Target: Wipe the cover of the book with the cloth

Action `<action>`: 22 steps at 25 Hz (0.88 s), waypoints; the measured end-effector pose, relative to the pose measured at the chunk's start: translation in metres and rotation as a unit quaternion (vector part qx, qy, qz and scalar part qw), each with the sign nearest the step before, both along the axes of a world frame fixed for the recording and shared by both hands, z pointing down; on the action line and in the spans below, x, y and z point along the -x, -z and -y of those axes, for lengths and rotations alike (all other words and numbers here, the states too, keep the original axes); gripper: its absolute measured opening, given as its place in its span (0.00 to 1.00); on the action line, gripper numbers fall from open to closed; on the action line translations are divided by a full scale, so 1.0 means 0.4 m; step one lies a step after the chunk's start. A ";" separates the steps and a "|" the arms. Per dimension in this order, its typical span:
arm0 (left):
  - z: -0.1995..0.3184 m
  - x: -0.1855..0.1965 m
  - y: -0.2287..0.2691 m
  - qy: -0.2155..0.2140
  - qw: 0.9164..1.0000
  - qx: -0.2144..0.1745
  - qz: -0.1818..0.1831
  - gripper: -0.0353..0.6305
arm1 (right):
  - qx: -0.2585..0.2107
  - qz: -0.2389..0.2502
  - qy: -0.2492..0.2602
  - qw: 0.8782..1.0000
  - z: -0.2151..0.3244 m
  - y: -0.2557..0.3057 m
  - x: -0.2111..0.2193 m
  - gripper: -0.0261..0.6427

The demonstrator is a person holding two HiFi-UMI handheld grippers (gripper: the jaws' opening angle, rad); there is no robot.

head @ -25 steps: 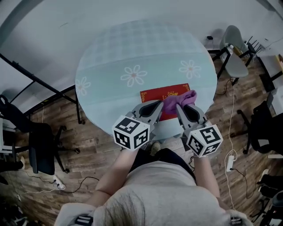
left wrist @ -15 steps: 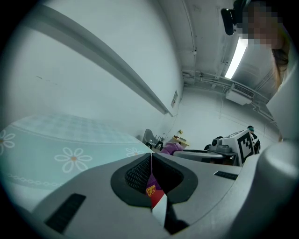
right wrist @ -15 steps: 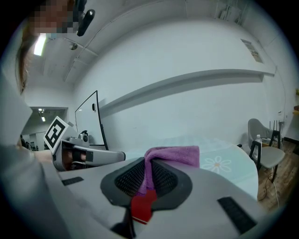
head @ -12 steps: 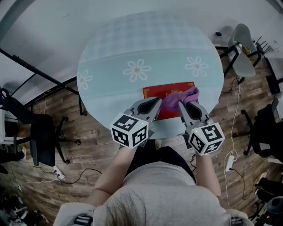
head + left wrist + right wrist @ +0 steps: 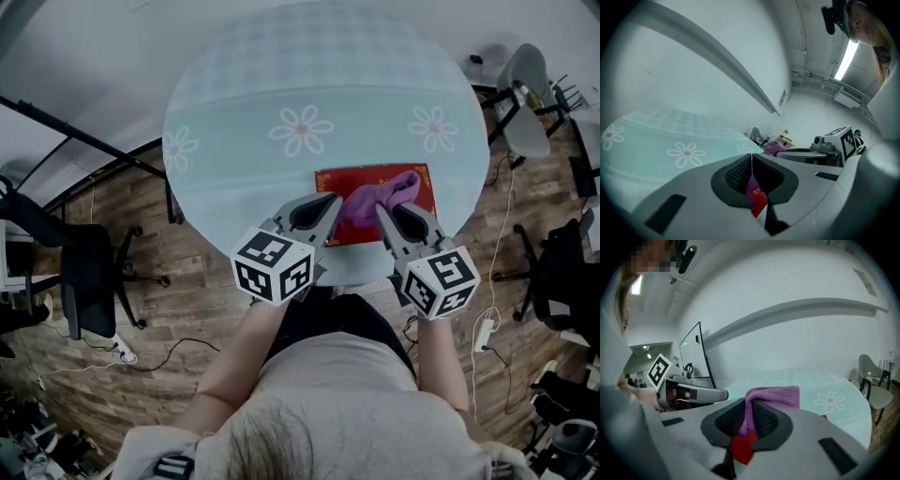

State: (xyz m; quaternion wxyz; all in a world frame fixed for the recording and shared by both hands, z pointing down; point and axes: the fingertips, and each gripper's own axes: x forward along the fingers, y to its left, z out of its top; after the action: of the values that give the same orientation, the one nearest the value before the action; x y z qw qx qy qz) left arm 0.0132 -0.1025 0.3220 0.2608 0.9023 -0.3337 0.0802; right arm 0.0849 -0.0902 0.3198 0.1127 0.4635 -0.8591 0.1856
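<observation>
A red book [image 5: 424,192] lies near the front edge of the round teal daisy-print table [image 5: 244,169]. Across its cover lies a purple cloth [image 5: 380,195]. My right gripper [image 5: 382,211] is shut on the cloth; in the right gripper view the cloth [image 5: 776,395] bunches out past the jaws [image 5: 748,411], with the red cover [image 5: 743,448] below. My left gripper [image 5: 335,204] meets the cloth's left end. Its jaws [image 5: 751,161] are shut, with a sliver of purple between them and the book [image 5: 759,204] beneath.
A black office chair [image 5: 89,281] stands on the wood floor at the left, a grey chair [image 5: 525,103] at the back right. A black rail [image 5: 84,141] runs along the left. Cables and a power strip [image 5: 483,333] lie on the floor to the right.
The head view has shifted, so the table sits lower and further right in the picture. Both grippers have stayed on the cloth, which now lies slightly further left on the cover.
</observation>
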 end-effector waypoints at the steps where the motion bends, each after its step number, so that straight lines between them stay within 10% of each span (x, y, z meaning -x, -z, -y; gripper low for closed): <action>1: 0.006 0.007 -0.006 0.000 1.000 0.003 0.001 0.09 | 0.005 -0.004 0.004 1.000 0.006 -0.005 0.010 0.12; 22: 0.064 0.106 -0.140 0.006 0.997 0.078 0.000 0.09 | 0.114 -0.097 0.104 0.983 0.093 -0.147 0.168 0.12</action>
State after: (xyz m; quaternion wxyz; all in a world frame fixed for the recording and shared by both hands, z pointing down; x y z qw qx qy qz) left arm -0.0290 -0.1280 0.3780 0.3306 0.8775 -0.3314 0.1041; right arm 0.0179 -0.1274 0.3787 0.2663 0.3712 -0.8608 0.2242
